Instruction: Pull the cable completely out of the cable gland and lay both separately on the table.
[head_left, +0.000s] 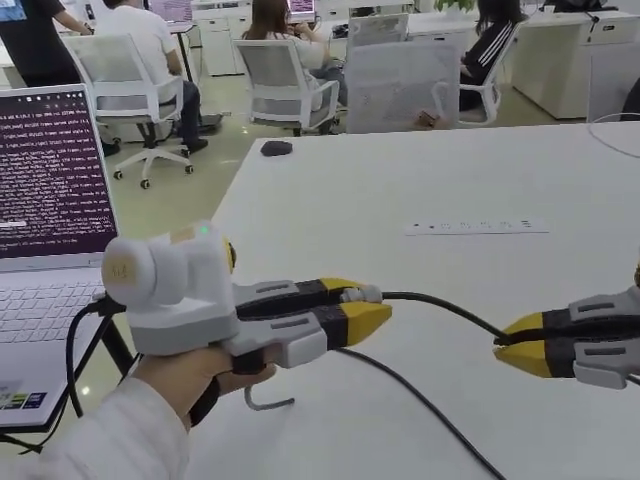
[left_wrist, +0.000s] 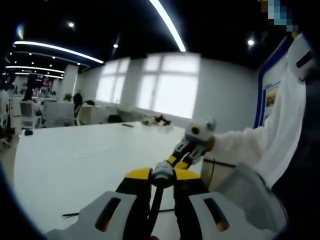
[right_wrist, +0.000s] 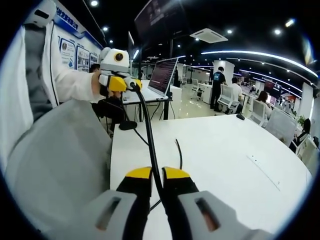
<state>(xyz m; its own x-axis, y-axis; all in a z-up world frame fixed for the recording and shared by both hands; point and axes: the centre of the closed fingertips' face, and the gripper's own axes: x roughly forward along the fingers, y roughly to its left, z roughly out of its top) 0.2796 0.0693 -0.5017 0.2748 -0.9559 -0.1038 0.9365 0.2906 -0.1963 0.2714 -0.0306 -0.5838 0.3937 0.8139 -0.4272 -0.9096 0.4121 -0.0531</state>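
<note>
In the head view the left gripper (head_left: 374, 303) is held in a hand (head_left: 195, 375) above the near edge of the white tabletop (head_left: 400, 180), jaws pointing right. Its yellow tips are clamped on the grey gland (head_left: 361, 294). The black cable (head_left: 440, 305) leaves the gland and runs in a shallow curve to the right gripper (head_left: 505, 342), whose jaws are closed on it. Both grippers and this stretch of cable are in the air, clear of the tabletop. A second stretch of cable runs from below the left gripper across the tabletop to the bottom edge of the view.

The left gripper view adds what the head view hides: the gland sits squarely between the two yellow tips, and the cable goes on behind it, down between the jaws, so the cable passes through the gland. The right gripper appears beyond it, in a white-sleeved arm.

The right gripper view shows its own tips pinched tight on the cable, which rises to the left gripper. It also shows a loose cable end lying on the tabletop ahead of the jaws.

An open laptop (head_left: 50, 180) stands to the left, and a white power strip (head_left: 475, 227) lies farther back on the tabletop.
</note>
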